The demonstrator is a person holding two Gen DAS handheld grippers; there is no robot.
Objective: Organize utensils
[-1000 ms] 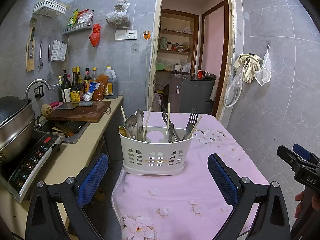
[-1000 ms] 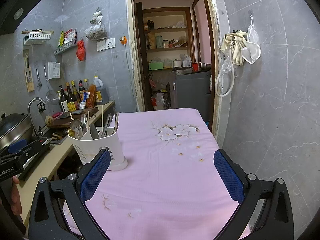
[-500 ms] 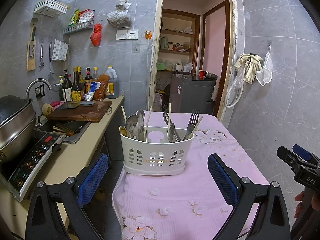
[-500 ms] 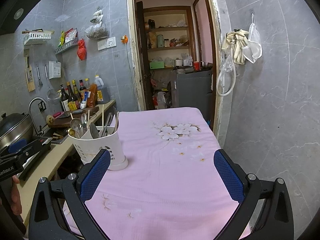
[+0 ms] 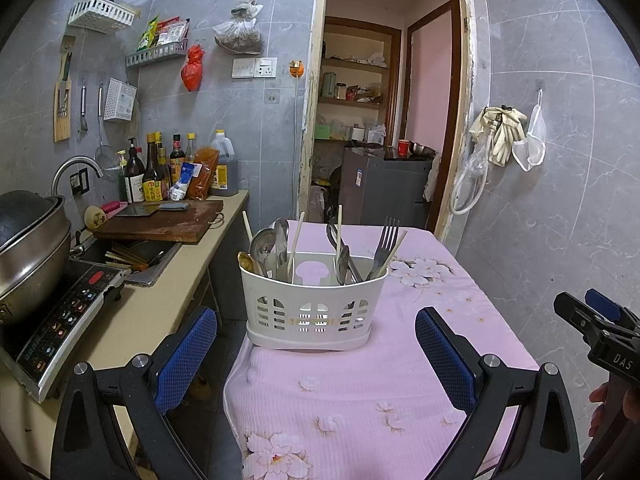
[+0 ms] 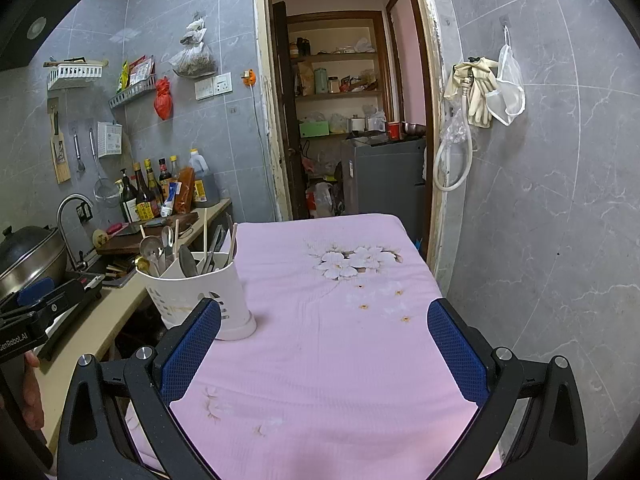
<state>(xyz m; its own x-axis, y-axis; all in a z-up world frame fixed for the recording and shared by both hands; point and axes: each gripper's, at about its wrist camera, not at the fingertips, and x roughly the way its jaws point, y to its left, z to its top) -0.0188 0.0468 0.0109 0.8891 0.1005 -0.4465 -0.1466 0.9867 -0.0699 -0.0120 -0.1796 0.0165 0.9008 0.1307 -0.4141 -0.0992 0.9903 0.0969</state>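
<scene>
A white slotted utensil caddy [image 5: 312,304] stands near the left edge of a table with a pink flowered cloth [image 5: 424,320]. Spoons [image 5: 262,246], chopsticks [image 5: 338,232] and a fork [image 5: 386,236] stand upright in its compartments. My left gripper [image 5: 316,348] hovers open in front of the caddy, nothing between its blue pads. In the right wrist view the caddy [image 6: 200,292] sits at the left, just beyond the left finger. My right gripper [image 6: 324,344] is open over bare cloth [image 6: 332,340], holding nothing.
A counter [image 5: 160,300] runs along the left with an induction cooker [image 5: 60,328], a steel pot [image 5: 24,248], a sink and a cutting board [image 5: 160,224]. Bottles [image 5: 156,172] line the wall. A doorway [image 5: 384,120] opens behind the table; a tiled wall [image 6: 540,200] stands right.
Both views have shifted very slightly; the caddy sits a touch lower and closer in the left wrist view. Both grippers stay open and empty.
</scene>
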